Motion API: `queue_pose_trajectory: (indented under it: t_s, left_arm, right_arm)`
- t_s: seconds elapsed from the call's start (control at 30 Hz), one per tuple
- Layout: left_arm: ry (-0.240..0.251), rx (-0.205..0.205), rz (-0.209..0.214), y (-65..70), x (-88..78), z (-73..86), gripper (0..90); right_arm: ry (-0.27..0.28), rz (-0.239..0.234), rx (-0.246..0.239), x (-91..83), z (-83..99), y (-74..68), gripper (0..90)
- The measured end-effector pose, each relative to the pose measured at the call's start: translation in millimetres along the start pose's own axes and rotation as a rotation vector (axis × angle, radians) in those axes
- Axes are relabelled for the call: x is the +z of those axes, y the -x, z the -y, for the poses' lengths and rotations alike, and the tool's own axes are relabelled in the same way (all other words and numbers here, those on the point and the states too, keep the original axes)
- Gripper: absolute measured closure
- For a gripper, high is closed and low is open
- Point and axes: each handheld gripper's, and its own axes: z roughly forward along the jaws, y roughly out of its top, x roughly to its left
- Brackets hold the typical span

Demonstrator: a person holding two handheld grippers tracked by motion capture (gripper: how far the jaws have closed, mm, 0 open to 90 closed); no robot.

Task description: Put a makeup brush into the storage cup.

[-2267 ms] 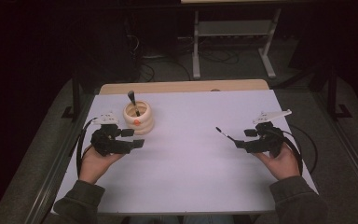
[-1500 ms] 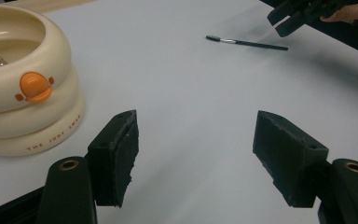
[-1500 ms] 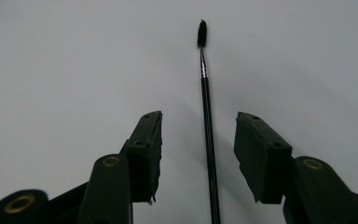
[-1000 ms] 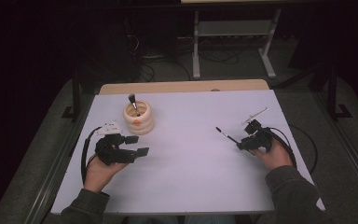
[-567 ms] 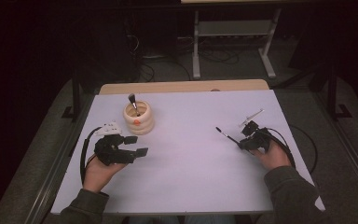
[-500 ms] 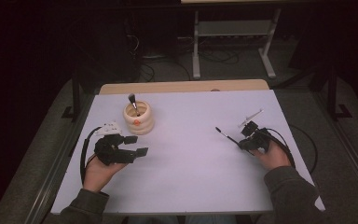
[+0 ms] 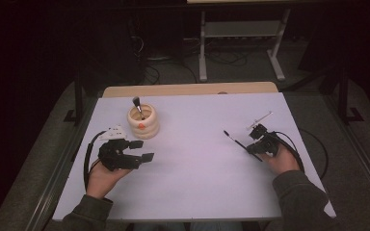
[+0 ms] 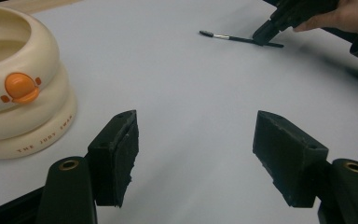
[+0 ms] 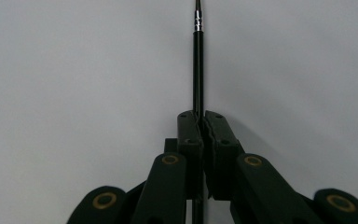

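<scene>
High view puts your right gripper [image 7: 256, 146] at the right side of the white table [image 7: 197, 192], its jaws having just closed onto the thin black brush [image 7: 238, 142], which lies on the sheet and is now pinched near its rear end. In the right gripper view the handle [image 9: 198, 70] runs straight out from between the pressed pads, in line with the jaws. Its long axis points toward the table's left and slightly away from you, bristle tip leading. The cream holder [image 7: 143, 122], already carrying one brush [image 7: 138, 107], stands well apart in roughly that direction. Your left gripper [image 7: 139, 150], jaws spread and empty, sits just beside that holder, far nearer than your right.
</scene>
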Motion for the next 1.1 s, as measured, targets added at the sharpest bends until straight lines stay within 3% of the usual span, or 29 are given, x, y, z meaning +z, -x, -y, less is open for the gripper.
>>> queue_pose_trajectory:
  t_s: [0.2, 0.53, 0.9, 1.1]
  left_arm:
    - [0.005, -0.005, 0.001, -0.2, -0.3, -0.1, 30.7]
    - [-0.001, -0.001, 0.007, -0.4, 0.5, -0.3, 30.7]
    - [-0.011, -0.006, 0.016, 0.2, 4.0, -2.1, 30.7]
    - [-0.007, -0.01, 0.03, 0.3, 4.2, -6.4, 30.7]
  right_arm:
    - [0.006, 0.017, 0.009, -1.7, 1.7, 0.9, 85.2]
    - [0.069, 0.003, 0.014, -12.5, 4.1, 0.2, 85.2]
    - [0.147, -0.04, 0.017, -28.9, 5.6, -7.7, 85.2]
    - [0.211, -0.08, -0.006, -40.7, 5.0, -17.9, 85.2]
